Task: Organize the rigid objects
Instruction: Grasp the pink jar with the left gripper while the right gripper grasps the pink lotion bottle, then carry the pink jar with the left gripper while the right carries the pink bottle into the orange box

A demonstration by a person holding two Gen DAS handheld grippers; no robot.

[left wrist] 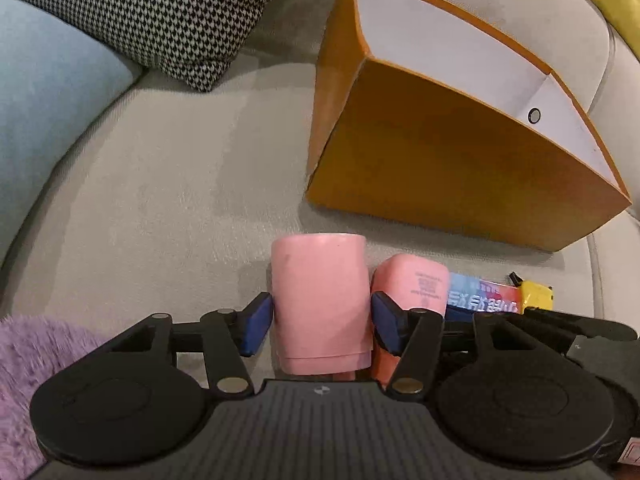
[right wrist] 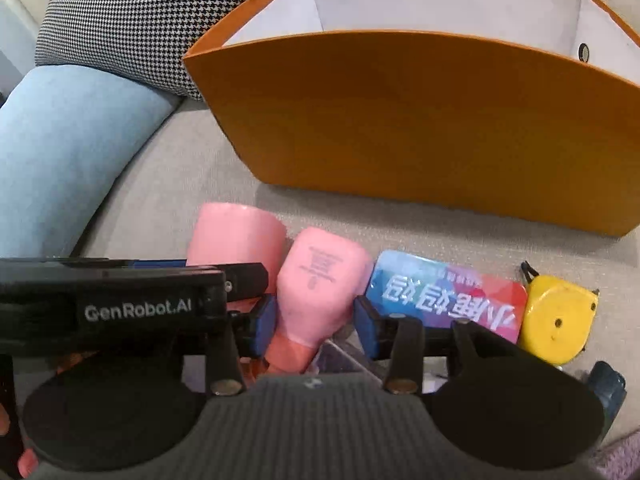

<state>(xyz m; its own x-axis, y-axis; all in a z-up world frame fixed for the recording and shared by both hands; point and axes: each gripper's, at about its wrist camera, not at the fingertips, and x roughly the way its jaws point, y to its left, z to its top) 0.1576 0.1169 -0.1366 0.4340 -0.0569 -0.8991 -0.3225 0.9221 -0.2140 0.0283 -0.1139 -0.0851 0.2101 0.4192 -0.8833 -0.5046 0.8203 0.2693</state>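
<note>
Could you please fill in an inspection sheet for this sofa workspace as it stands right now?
Surface: beige sofa seat.
Job's things: pink cup, pink bottle, colourful card box, yellow tape measure, all lying before the empty orange bag.
Clutter: purple fluffy fabric.
Grippers: left gripper straddles the cup, pads apparently not pressing; right gripper straddles the bottle, gaps visible.
Cables: nothing seen.
Surroundings: houndstooth cushion, blue cushion.
</note>
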